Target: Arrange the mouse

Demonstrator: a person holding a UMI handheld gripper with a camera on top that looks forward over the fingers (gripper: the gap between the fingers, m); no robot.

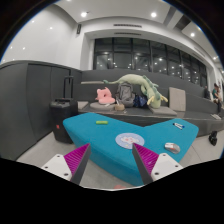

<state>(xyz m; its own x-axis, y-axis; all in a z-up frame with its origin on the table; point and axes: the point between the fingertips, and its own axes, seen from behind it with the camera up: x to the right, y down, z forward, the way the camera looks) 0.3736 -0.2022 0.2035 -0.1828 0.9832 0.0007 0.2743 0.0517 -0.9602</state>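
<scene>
A teal table (100, 135) stands just ahead of my fingers. A small grey rounded object (172, 148), which looks like the mouse, lies near the table's right edge, beyond my right finger. A round white and blue disc (128, 139) lies on the table just ahead of the right fingertip. A small pale item (101, 122) lies farther back on the table. My gripper (111, 150) is open and empty, with its magenta pads (75, 161) wide apart above the table's near edge.
A small orange item (180, 126) lies at the table's far right. Beyond the table is a bench with a pink plush toy (104, 96) and a green plush toy (142, 92). A black suitcase (63, 108) stands by a grey partition (35, 95).
</scene>
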